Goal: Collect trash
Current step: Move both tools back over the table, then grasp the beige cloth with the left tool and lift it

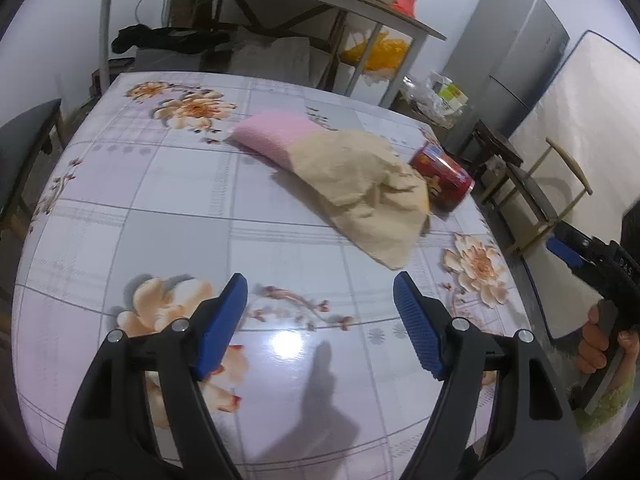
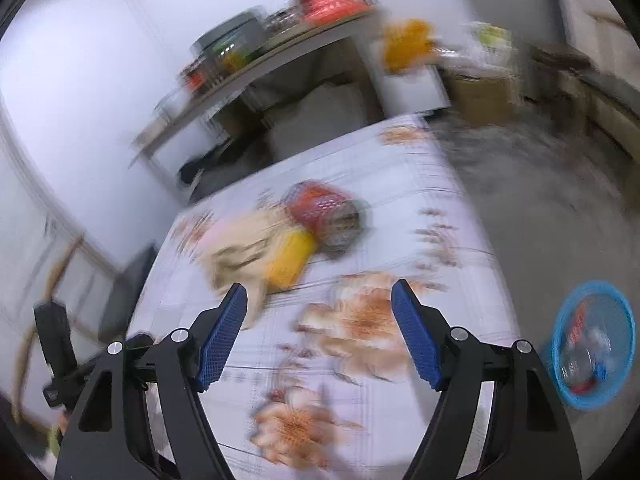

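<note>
Hovering above the floral tablecloth [image 1: 168,208], the left gripper [image 1: 320,320] and right gripper [image 2: 319,332] both stood wide and empty. The red can [image 1: 442,176] lay on its side against the crumpled beige paper [image 1: 360,184] near the table's far edge. A careless nudge could probably roll it off, missing the blue basket [image 2: 560,344] on the floor.

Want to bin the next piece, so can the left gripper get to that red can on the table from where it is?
Probably yes. The left gripper is open and empty, with bare table ahead. The red can lies on its side at the far right edge, partly tucked behind the tan paper.
</note>
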